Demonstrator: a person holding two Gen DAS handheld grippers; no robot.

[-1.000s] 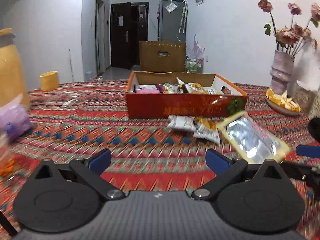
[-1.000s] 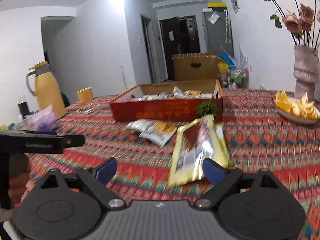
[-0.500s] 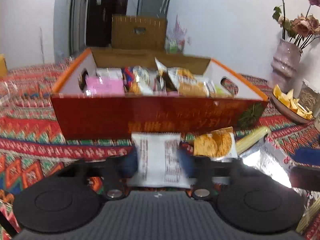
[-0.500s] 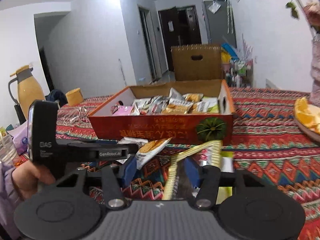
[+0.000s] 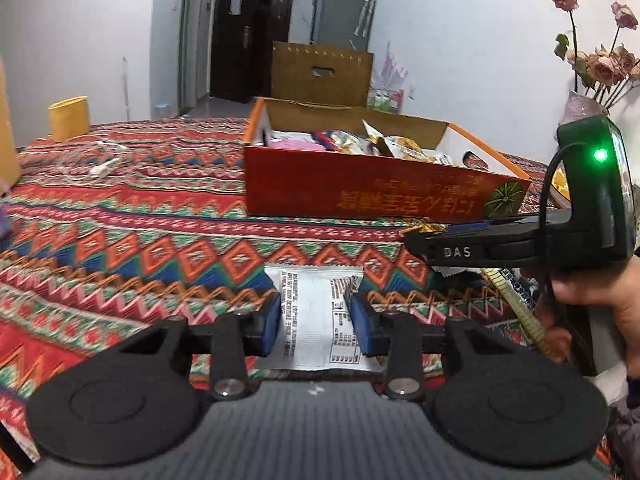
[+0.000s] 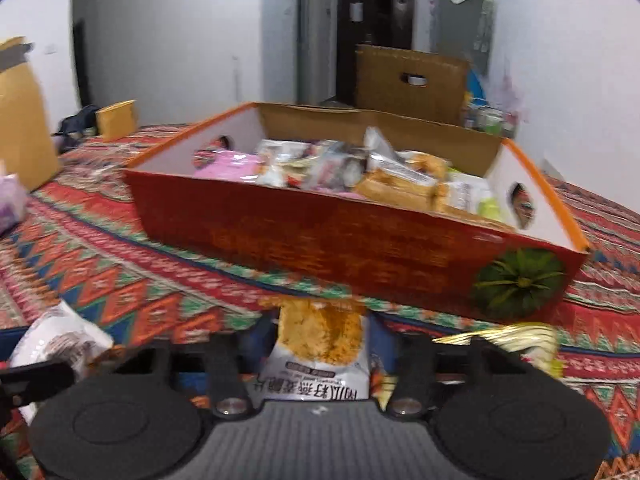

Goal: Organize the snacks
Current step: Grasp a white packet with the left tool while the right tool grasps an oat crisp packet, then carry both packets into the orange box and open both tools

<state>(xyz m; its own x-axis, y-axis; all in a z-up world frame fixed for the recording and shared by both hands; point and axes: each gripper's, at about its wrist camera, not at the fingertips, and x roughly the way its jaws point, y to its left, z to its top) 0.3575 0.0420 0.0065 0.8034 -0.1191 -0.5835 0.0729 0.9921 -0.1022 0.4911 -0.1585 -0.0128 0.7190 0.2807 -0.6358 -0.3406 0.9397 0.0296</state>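
Observation:
My left gripper [image 5: 316, 322] is shut on a white snack packet [image 5: 318, 316] and holds it above the patterned tablecloth. My right gripper [image 6: 322, 344] is shut on a white and orange snack packet [image 6: 320, 344], just in front of the red cardboard box [image 6: 340, 240]. The box [image 5: 360, 194] is open on top and holds several snack packets [image 6: 340, 168]. The right gripper's black body [image 5: 520, 236] shows at the right of the left wrist view. The white packet also shows at the lower left of the right wrist view [image 6: 60, 338].
A big yellow foil bag [image 6: 516, 340] lies right of my right gripper. A yellow cup [image 5: 68, 118] and a white cable [image 5: 94, 168] lie at the far left. A vase of dried roses [image 5: 588, 76] stands at the right. A brown box [image 5: 320, 70] stands behind the table.
Both grippers went from open to shut, each on a packet. The left has drawn back from the box with its packet. The right has moved close to the box front.

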